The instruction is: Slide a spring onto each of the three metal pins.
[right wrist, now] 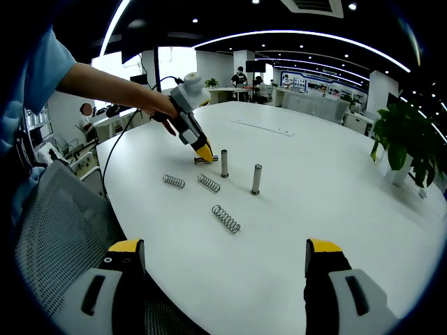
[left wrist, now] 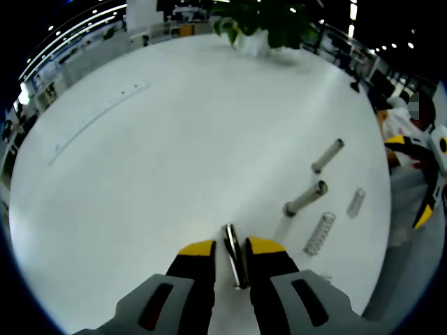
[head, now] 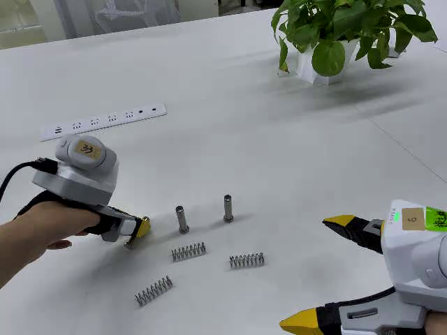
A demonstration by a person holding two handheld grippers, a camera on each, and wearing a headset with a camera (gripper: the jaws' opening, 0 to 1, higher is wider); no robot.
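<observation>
left hand-held gripper (head: 141, 227) clamps 1 metal pin (left wrist: 235, 259); right hand-held gripper (right wrist: 223, 248) gapes wide, holding nothing.

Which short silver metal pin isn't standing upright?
The silver metal pin clamped in the left hand-held gripper, tipped nearly flat; the other two pins stand upright.

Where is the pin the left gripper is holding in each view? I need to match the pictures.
Head view: the held pin is at lower left, at the left gripper's yellow tips.
Left gripper view: bottom centre, clamped between the jaws.
Right gripper view: upper left of centre, at that gripper's tip.
Shared landmark: the standing pin nearest to it.
</observation>
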